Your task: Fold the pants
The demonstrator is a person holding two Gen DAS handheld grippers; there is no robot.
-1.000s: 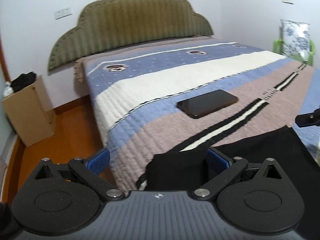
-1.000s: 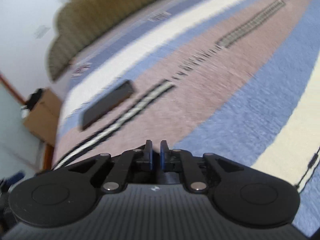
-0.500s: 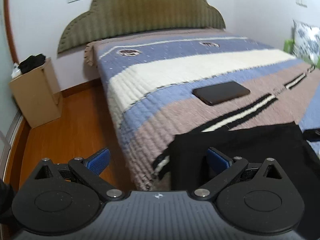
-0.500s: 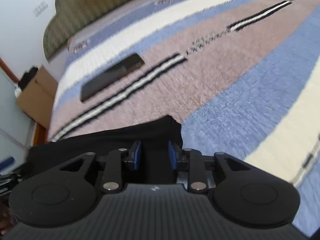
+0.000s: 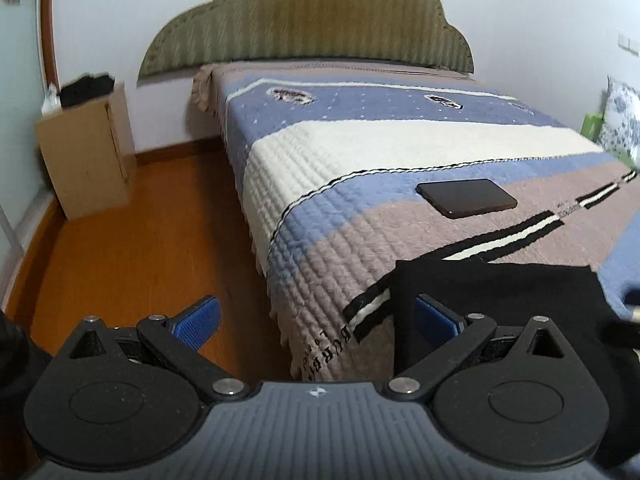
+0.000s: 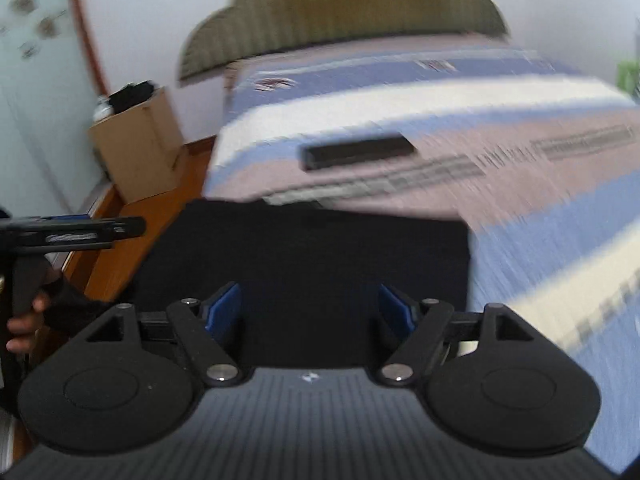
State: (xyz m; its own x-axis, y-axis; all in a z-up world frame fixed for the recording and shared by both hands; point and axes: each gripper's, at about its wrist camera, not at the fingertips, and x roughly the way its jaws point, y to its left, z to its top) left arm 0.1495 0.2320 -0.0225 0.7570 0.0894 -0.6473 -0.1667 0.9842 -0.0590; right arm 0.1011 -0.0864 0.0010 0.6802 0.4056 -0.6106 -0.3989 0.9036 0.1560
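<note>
Black pants (image 5: 496,300) lie folded at the near corner of the striped bed (image 5: 360,148).
Left gripper (image 5: 316,316) and right gripper (image 6: 310,306) both stand wide open, holding nothing; a phone (image 5: 466,198) lies farther on.

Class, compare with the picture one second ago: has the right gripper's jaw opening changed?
Yes. The right gripper, earlier nearly shut over the bedspread, now stands wide open, blue pads apart over the black pants.
</note>
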